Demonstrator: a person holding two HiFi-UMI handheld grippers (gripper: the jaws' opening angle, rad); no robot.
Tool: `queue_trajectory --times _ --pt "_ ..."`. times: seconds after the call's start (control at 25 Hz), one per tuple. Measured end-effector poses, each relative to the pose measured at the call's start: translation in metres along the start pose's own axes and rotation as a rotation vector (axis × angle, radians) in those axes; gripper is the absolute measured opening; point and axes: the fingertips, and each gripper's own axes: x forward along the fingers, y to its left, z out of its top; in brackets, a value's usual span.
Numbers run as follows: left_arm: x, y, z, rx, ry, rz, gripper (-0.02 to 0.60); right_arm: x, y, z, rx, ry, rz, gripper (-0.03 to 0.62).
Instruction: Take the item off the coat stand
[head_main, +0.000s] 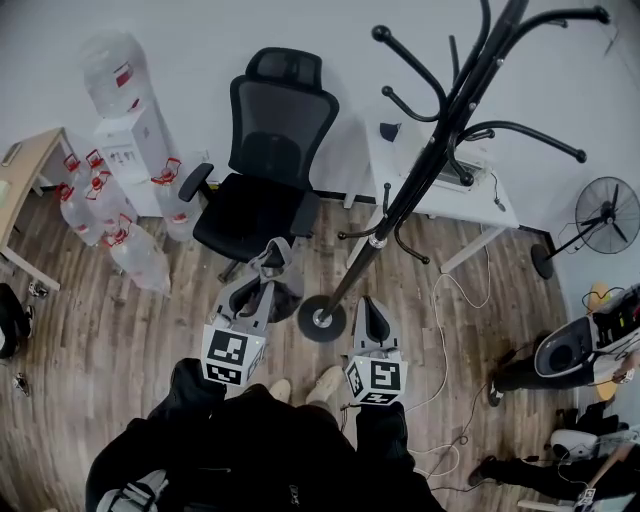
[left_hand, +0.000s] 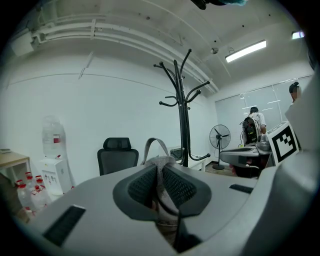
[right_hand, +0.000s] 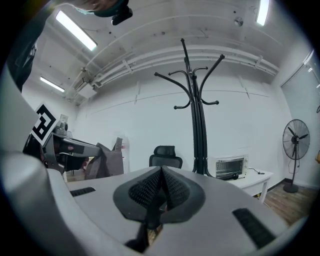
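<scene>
The black coat stand (head_main: 420, 165) rises from its round base (head_main: 321, 319) just ahead of my feet, and its hooks show bare. My left gripper (head_main: 272, 262) is shut on a grey fabric item (head_main: 268, 272) left of the base, clear of the pole. In the left gripper view the grey fabric item (left_hand: 160, 165) is pinched between the jaws of the left gripper (left_hand: 160, 170), its strap loop standing up in front of the coat stand (left_hand: 183, 120). My right gripper (head_main: 368, 306) is shut and empty right of the base. The right gripper (right_hand: 161, 176) faces the coat stand (right_hand: 198, 120).
A black office chair (head_main: 265, 170) stands behind the stand. A water dispenser (head_main: 128, 150) and several bottles (head_main: 110, 215) are at the left. At the right are a white desk (head_main: 480, 200), a floor fan (head_main: 607, 215) and cables (head_main: 445, 330). Two people (left_hand: 254, 125) stand far off.
</scene>
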Motion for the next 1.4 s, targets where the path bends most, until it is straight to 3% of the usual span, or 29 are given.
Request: queue_trajectory --times 1.4 --pt "-0.016 0.004 -0.011 -0.001 0.008 0.007 0.055 -0.001 0.021 -0.008 0.003 0.009 0.026 0.017"
